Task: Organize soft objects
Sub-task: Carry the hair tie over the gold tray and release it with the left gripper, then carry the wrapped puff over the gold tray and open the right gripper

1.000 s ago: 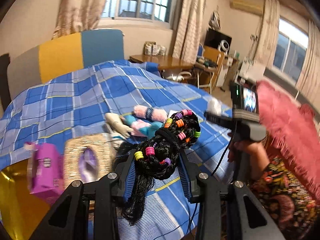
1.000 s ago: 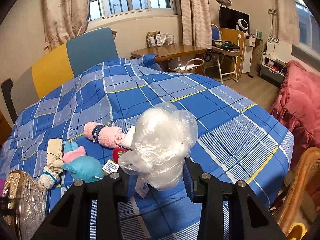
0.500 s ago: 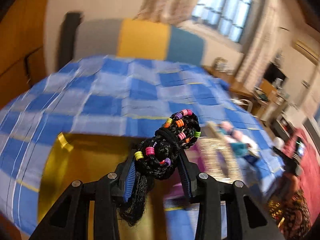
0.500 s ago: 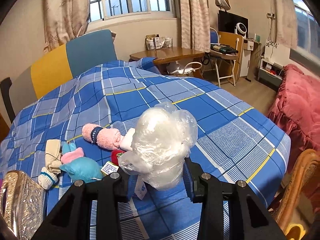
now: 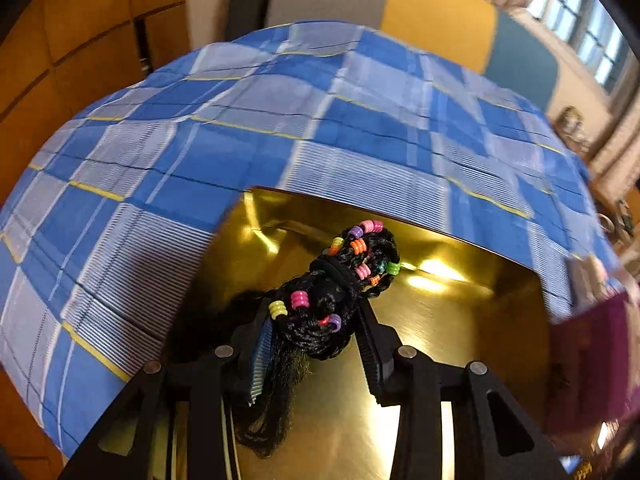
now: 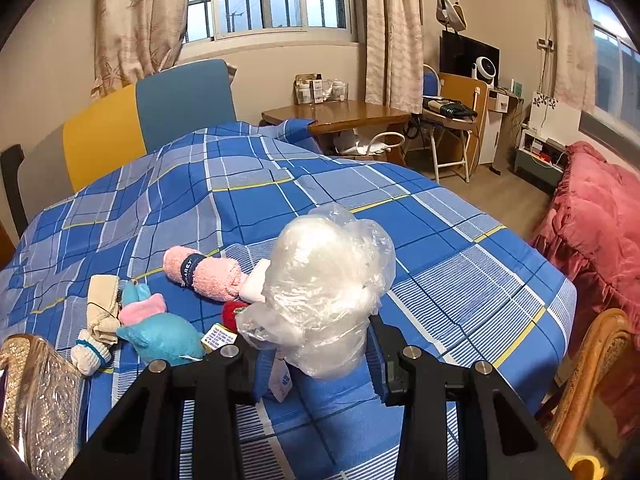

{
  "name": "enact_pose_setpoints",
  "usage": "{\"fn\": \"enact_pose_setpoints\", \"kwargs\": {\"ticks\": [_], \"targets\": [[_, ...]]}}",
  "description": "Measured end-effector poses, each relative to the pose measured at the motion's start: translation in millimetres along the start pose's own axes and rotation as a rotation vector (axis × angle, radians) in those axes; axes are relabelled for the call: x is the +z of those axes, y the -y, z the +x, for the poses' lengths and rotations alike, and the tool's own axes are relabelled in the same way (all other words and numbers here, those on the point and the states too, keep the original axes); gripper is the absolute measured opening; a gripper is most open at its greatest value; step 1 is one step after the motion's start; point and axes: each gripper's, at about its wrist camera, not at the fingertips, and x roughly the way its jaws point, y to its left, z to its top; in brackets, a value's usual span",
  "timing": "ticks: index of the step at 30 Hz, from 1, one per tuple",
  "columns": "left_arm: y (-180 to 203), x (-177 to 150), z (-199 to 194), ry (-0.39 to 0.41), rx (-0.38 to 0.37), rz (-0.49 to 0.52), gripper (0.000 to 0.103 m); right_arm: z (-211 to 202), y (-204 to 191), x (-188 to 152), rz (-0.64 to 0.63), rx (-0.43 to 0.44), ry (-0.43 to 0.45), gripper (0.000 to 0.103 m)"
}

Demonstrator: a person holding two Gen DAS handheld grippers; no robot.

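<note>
My left gripper is shut on a black braided hairpiece strung with coloured beads, its loose end hanging below the fingers. It hangs over a shiny gold tray on the blue checked bedcover. My right gripper is shut on a white soft bundle in clear plastic, held above the bed. Beyond it lie a rolled pink towel, a blue and pink plush toy, beige socks and a small red item.
A purple box stands at the gold tray's right side. A glittery gold tissue box sits at the bed's near left. A wicker chair and a pink quilt are on the right, a wooden table behind the bed.
My left gripper swung left from above the toys to over the gold tray, tipping downward and rolling, with the hairpiece still in it. The right gripper has stayed still with its bundle.
</note>
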Motion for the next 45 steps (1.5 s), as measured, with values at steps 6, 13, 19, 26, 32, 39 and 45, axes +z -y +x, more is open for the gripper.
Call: {"fn": "enact_pose_setpoints", "kwargs": {"ticks": [6,13,19,26,32,39,45], "targets": [[-12.2,9.8,9.3,0.020,0.074,-0.053,0.048,0.0,-1.9,0.4,-0.013,0.003,0.004,0.041],[-17.7,-3.3,-15.5,0.109,0.055,-0.070,0.052,-5.5,-6.0,0.0,-0.027,0.008,0.030,0.041],[-16.8,-36.7,-38.1,0.148,0.010,-0.040,0.052,-16.1,-19.9,-0.9,-0.087,0.016,0.048,0.041],[-9.4,-76.5,-45.3,0.128,-0.058,-0.035,0.052,-77.5,-79.8,-6.1,-0.117,0.235,0.068,0.041],[4.8,-99.6,-56.6,0.141,-0.125,-0.001,0.052,-133.9,-169.1,-18.2,-0.217,0.474,0.063,0.041],[-6.4,-120.5,-73.7,0.134,-0.161,-0.021,0.052,-178.8,-270.2,-52.0,-0.361,0.699,-0.014,0.042],[-23.7,-129.8,-78.3,0.133,-0.147,-0.051,0.052,-192.4,-370.6,-100.3,-0.521,0.804,-0.165,0.042]]}}
